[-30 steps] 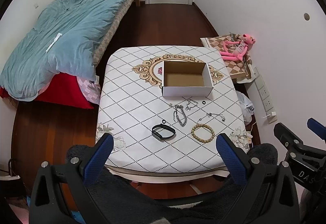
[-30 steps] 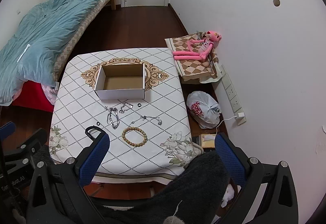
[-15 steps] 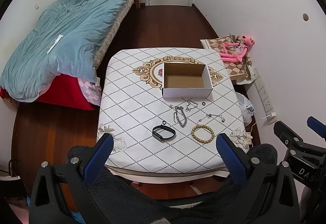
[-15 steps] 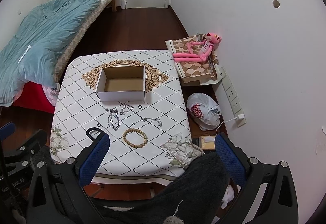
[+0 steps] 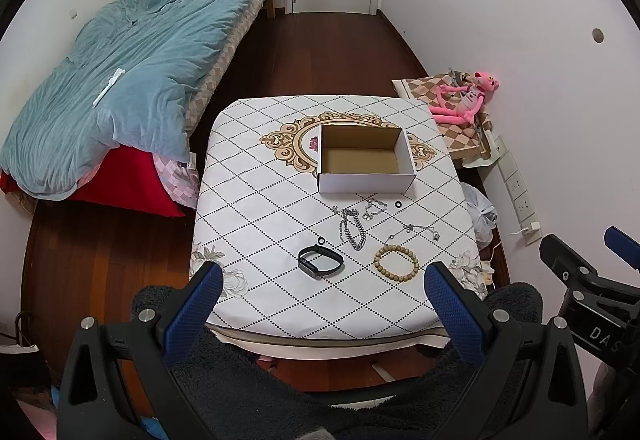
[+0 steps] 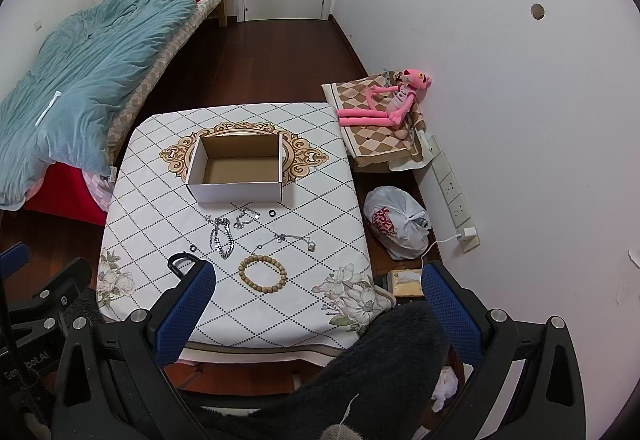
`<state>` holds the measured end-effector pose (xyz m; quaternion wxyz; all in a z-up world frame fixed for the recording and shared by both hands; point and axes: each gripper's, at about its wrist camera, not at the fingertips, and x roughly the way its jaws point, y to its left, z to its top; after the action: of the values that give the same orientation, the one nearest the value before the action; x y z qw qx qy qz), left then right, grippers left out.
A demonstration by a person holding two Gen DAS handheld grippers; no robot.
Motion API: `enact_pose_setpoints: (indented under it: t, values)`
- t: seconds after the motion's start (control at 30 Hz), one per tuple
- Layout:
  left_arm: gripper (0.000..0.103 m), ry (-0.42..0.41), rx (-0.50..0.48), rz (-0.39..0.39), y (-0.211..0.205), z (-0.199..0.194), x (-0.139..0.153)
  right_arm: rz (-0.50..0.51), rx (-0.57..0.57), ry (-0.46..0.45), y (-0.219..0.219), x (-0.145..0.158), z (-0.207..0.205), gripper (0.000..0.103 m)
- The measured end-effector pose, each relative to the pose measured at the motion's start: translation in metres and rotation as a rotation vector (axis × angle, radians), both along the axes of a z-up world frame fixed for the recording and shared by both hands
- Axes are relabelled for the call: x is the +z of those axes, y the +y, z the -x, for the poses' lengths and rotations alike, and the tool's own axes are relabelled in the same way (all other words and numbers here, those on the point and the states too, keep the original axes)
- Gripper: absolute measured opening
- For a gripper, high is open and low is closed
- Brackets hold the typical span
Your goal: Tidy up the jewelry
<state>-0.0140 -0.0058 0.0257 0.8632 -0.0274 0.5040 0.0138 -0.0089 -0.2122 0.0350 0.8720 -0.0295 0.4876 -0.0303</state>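
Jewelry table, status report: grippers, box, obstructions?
Left gripper and right gripper open, holding nothing. Box empty; bead bracelet, black band, chains loose on table. No obstruction.

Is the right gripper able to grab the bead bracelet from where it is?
Probably yes. The right gripper is open and empty, and the bead bracelet lies flat on the table, apart from the chains. Nothing stands between them.

left hand-held gripper (image 5: 322, 300) spread, empty | box (image 5: 366, 159) empty | wooden bracelet (image 5: 396, 264) on table (image 5: 256, 207)
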Motion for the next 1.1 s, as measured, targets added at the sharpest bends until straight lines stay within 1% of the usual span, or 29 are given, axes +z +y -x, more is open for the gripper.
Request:
enact_pose_setpoints:
  t: [0.6, 0.73, 0.8, 0.9, 0.93, 1.03, 1.1]
  values:
    - [0.103, 0.000, 0.000, 0.003, 0.000, 0.001, 0.000, -0.002, -0.004, -0.004, -0.001, 0.002, 0.005, 0.103]
    - [0.103, -0.015, 0.019, -0.009, 0.001, -0.005, -0.006, -0.002, -0.012, -0.005, -0.003, -0.003, 0.001, 0.103]
    - [0.103, -0.018, 0.047, -0.027, 0.005, -0.014, -0.016, -0.002, -0.020, 0.007, -0.005, -0.016, -0.007, 0.103]
    - [0.103, -0.001, 0.088, -0.058, 0.014, -0.030, -0.041, -0.027, -0.035, 0.065, -0.010, -0.056, -0.030, 0.103]
    - [0.103, 0.011, 0.106, -0.084, 0.017, -0.038, -0.054, -0.032, -0.037, 0.087, -0.010, -0.069, -0.035, 0.103]
    - [0.103, 0.073, 0.133, -0.130, 0.028, -0.057, -0.096, -0.054, -0.039, 0.188, -0.009, -0.128, -0.058, 0.103]
    - [0.103, 0.132, 0.135, -0.143, 0.032, -0.068, -0.123, -0.060, -0.048, 0.253, -0.010, -0.168, -0.070, 0.102]
